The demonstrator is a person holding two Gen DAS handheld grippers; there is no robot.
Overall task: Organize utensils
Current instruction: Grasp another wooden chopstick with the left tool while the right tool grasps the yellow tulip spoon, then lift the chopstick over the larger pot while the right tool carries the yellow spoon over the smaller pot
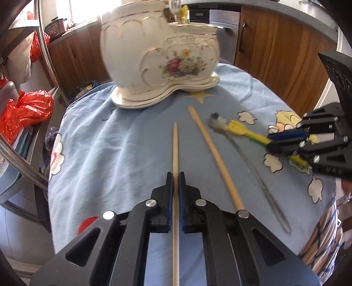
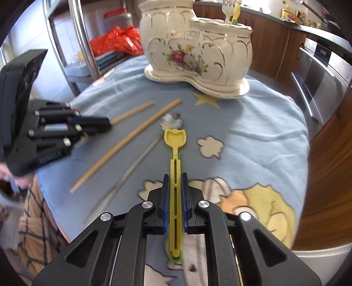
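Observation:
A white floral ceramic holder (image 1: 158, 55) (image 2: 198, 52) stands at the far side of the blue cloth, with a fork and a yellow utensil (image 2: 231, 11) in its lower compartment. My left gripper (image 1: 175, 176) is shut on a pale wooden chopstick (image 1: 175, 149), which runs straight between its blue pads. A second chopstick (image 1: 213, 158) (image 2: 125, 143) lies beside it on the cloth. My right gripper (image 2: 175, 176) (image 1: 272, 140) is shut on the handle of a yellow plastic spoon (image 2: 175, 143). A metal spoon (image 2: 171, 120) lies between them, its handle slanting toward me.
The table is covered by a blue cloth (image 1: 114, 143) with cloud and star prints. Red plastic bags (image 1: 24, 112) and a metal rack (image 2: 85, 50) stand to the left. Wooden cabinets (image 1: 279, 50) and an oven (image 2: 323, 72) lie beyond. A checked sleeve (image 2: 37, 211) is near the table's edge.

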